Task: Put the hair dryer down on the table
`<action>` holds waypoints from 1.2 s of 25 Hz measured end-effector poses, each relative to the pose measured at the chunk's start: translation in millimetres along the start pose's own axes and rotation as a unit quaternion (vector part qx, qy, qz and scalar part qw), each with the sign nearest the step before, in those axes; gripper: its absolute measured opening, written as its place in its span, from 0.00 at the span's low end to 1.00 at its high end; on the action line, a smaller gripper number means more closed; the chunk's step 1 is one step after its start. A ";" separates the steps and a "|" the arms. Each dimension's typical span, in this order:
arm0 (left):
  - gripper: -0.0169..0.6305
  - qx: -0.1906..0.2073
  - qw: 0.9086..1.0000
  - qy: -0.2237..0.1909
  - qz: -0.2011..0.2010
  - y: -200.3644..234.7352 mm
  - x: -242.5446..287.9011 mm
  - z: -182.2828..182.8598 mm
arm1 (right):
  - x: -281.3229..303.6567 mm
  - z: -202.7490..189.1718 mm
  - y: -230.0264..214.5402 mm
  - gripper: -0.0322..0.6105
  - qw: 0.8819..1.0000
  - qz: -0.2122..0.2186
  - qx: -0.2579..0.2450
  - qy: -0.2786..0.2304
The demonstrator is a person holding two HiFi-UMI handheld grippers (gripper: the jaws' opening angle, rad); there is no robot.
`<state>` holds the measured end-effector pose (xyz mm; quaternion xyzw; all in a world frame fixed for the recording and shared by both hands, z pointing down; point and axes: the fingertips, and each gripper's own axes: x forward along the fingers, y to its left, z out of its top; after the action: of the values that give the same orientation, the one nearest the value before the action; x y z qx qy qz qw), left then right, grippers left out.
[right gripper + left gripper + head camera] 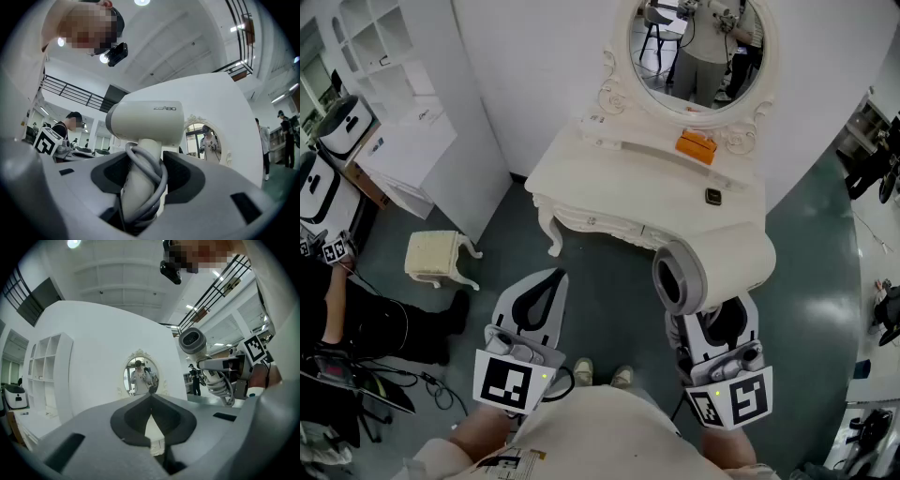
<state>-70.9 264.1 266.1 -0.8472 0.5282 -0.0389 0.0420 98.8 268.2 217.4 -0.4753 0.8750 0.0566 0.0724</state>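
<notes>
Nearest us, at the lower left of the head view, the left gripper (pixel 551 279) has its jaws together on nothing and points level at the floor ahead. At the lower right, the right gripper (pixel 719 328) is clamped on the handle (pixel 133 192) of the hair dryer (pixel 717 262), jaws wide around it. The grey cord (pixel 151 171) is coiled round that handle. The dryer's cream body sits above the jaws, its grey mouth turned toward us.

Beyond it stands the white dressing table (pixel 619 178). The dryer covers the table's front right corner in the picture, and we cannot tell whether it hangs over the top or short of it.

We judge the set-down not yet begun, and three things could spoil it. The pads bear partly on cord loops, so the heavy head may swivel or slide in the grip. Opening before we are well over the top would drop the dryer off the curved front edge. Farther back lie an orange object (pixel 696 145) and a small dark item (pixel 712 196), which the body could knock if we reach too deep toward the mirror (pixel 698 47).
</notes>
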 end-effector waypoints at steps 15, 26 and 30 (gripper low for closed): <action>0.05 -0.013 1.000 0.015 -0.018 -9.5 11.3 -7.6 | 0.1 -7.0 -5.4 0.38 1.000 0.002 -0.008 0.008; 0.05 -0.023 0.998 0.043 -0.029 -36.0 20.2 -15.7 | -11.7 -8.9 -16.1 0.38 1.000 0.019 0.008 0.010; 0.05 -0.007 1.000 0.014 -0.024 -41.4 20.2 -8.7 | -21.8 -10.6 -24.2 0.38 1.000 0.018 0.012 0.011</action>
<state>-26.1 263.9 279.8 -0.8593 0.5085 -0.0480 0.0277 130.1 271.2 231.0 -0.4592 0.8848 0.0416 0.0673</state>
